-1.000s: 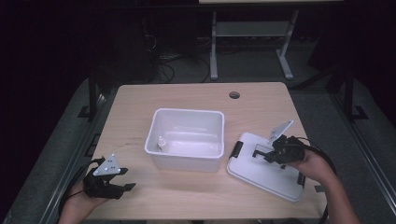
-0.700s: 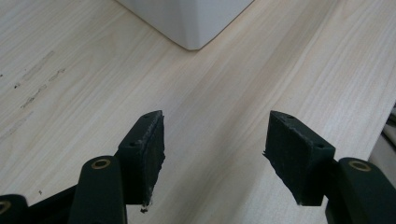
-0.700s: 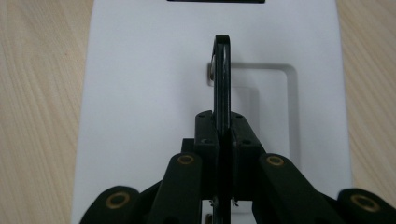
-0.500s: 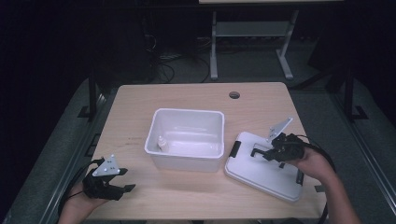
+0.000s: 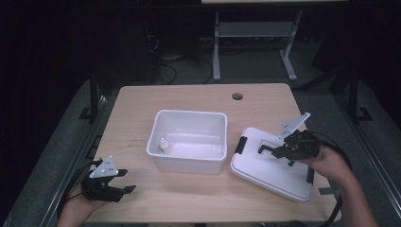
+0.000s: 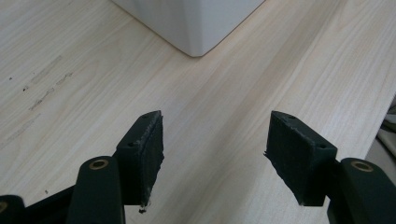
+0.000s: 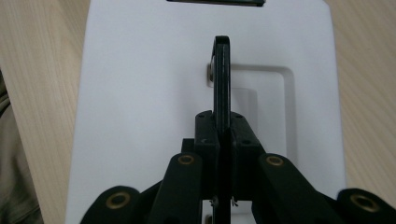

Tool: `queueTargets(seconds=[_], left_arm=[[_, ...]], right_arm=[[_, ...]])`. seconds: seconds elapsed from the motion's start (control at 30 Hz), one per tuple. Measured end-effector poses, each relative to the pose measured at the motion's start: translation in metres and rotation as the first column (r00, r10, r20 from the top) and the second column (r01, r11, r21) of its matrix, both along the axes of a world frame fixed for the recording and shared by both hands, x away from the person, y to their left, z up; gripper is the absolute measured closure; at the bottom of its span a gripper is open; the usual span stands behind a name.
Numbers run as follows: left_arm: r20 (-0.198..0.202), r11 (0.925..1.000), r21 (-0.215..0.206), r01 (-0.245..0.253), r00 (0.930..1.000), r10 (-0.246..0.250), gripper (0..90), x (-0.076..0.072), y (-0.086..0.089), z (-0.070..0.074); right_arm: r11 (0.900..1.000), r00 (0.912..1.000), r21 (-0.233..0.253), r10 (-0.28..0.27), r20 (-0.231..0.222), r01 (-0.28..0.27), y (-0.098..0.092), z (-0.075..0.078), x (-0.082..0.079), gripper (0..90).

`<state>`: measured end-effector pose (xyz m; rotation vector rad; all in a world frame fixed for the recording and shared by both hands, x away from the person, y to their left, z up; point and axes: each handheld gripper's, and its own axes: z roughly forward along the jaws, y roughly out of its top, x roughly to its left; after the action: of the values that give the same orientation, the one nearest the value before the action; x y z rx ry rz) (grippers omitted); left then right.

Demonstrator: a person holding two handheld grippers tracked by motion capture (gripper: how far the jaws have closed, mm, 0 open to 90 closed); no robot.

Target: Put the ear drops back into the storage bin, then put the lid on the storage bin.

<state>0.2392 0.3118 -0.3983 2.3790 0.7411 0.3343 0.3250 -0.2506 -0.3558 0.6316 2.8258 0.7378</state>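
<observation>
Right hand-held gripper (image 7: 222,140) is clamped on the black handle (image 7: 221,84) of the white lid (image 5: 272,165), near the table's right edge, ready for lifting onto the bin (image 5: 187,140). Left hand-held gripper (image 6: 215,158) idles wide apart at the front-left corner.

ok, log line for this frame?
right gripper: shut on lid handle | lid: on table, right of bin | left gripper: open, idle
</observation>
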Motion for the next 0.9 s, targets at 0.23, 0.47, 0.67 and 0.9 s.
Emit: queueTargets(seconds=[0.23, 0.47, 0.67, 0.9], left_arm=[[-0.005, 1.0000, 0.006, 0.000, 1.0000, 0.000, 36.4, 0.000, -0.001, -0.001], [-0.006, 0.9999, 0.011, 0.000, 1.0000, 0.000, 36.0, 0.000, 0.000, -0.002], [-0.002, 1.0000, 0.006, 0.000, 1.0000, 0.000, 35.7, 0.001, 0.001, -0.001], [-0.020, 1.0000, -0.001, -0.003, 0.9998, 0.003, 35.5, 0.001, 0.001, -0.004]], right_arm=[[1.000, 1.0000, -0.006, 0.000, 0.004, 0.000, -0.004, 0.013, -0.003, 83.9], [1.000, 0.9999, 0.010, 0.015, 0.006, -0.015, -0.004, 0.024, -0.004, 83.8], [1.000, 0.9998, 0.015, 0.021, 0.004, -0.022, -0.006, 0.035, -0.007, 83.8], [1.000, 0.9997, 0.009, 0.019, 0.013, -0.019, -0.009, 0.051, -0.010, 83.8]])
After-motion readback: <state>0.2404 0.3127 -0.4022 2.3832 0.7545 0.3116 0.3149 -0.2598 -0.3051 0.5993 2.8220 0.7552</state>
